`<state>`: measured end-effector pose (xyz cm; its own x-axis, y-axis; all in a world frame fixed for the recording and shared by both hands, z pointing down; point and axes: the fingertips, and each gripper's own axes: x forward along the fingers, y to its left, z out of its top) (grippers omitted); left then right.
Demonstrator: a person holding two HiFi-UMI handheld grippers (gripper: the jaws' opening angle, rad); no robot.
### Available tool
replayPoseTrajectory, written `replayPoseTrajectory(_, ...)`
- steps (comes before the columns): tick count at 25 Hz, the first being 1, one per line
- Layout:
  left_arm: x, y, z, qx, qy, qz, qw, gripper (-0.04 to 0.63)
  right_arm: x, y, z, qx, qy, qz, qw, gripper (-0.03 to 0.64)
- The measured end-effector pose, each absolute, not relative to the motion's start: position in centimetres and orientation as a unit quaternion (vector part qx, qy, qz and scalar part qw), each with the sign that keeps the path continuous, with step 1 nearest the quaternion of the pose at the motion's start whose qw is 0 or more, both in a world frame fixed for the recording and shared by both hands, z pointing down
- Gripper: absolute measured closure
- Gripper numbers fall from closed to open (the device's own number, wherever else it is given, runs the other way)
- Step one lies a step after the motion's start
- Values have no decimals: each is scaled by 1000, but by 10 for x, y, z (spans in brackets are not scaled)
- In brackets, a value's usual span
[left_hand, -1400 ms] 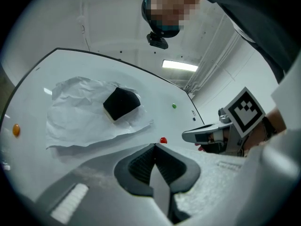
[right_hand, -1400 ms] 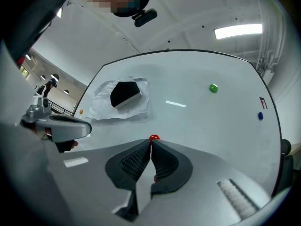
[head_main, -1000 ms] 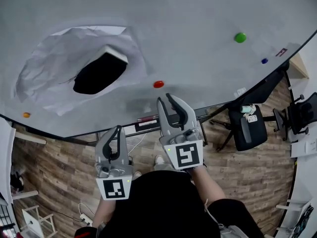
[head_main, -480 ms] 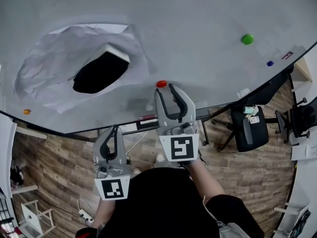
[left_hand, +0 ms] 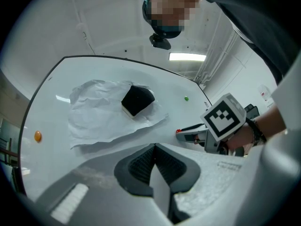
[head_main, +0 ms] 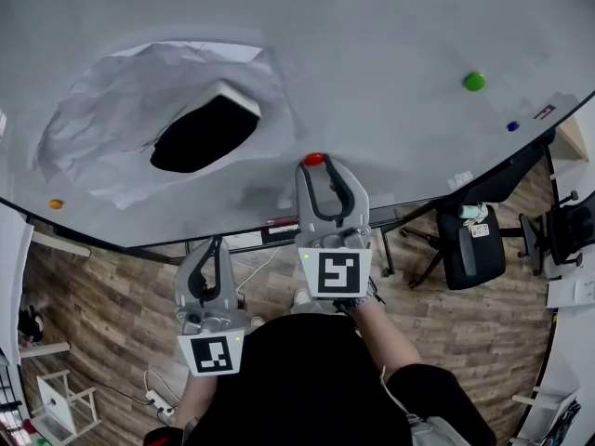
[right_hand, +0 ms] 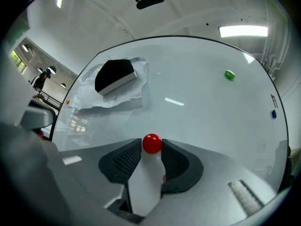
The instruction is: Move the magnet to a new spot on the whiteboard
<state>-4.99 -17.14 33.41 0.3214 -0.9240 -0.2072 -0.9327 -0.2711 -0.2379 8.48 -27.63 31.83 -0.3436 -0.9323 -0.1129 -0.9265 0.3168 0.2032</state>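
Right claw (head_main: 316, 165) brackets the red magnet (right_hand: 151, 143), wide, unclamped; left claw (left_hand: 153, 147) closed, empty. An off-centre squeeze may pop it loose.

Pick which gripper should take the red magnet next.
Right: the right gripper has the red magnet between its jaw tips on the whiteboard; the left gripper hangs back, jaws together.

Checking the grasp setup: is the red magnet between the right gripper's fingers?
Yes, the red magnet sits between the tips of the right gripper, whose fingers stand apart.
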Motion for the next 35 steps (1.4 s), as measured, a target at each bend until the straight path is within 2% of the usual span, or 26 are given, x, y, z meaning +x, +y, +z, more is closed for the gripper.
replayPoseTrajectory(26, -63, -164, 338, -798, 583, 14, 155, 594, 91, -278, 318, 598, -797, -90, 0, 494)
replayPoseTrajectory(35, -63, -158, 336, -803, 575, 22, 155, 594, 80, -258, 311, 585, -802, -126, 10, 494)
